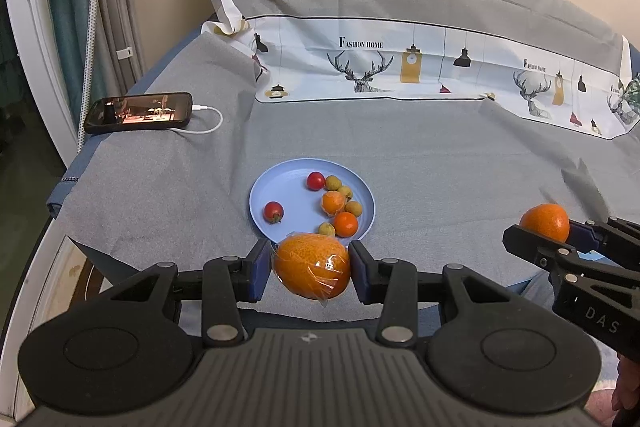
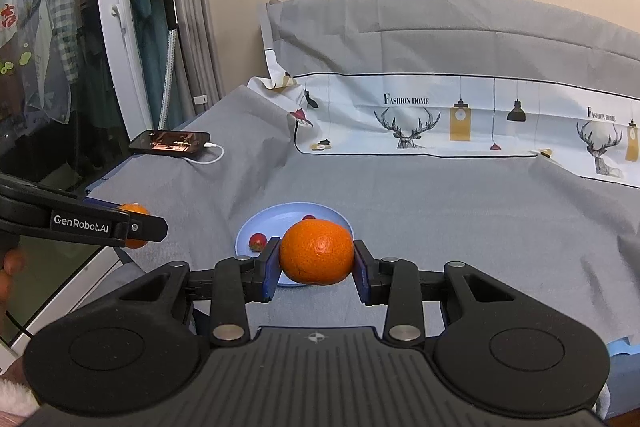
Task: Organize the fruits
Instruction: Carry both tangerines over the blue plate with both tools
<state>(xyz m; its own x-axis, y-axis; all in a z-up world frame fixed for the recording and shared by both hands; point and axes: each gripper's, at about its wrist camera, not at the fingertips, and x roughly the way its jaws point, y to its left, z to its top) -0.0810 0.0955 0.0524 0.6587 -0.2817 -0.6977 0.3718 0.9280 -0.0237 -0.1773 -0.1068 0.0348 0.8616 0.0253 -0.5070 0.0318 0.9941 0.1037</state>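
A plastic-wrapped orange citrus fruit (image 1: 311, 270) is clamped in the left gripper (image 1: 310, 269), held over the near rim of the round light-blue plate (image 1: 280, 183). A bare round orange (image 2: 316, 251) is clamped in the right gripper (image 2: 316, 259), well apart. Open grey cloth (image 1: 440, 155) is seen around the plate; a black phone (image 1: 138, 111) is set near its left edge.
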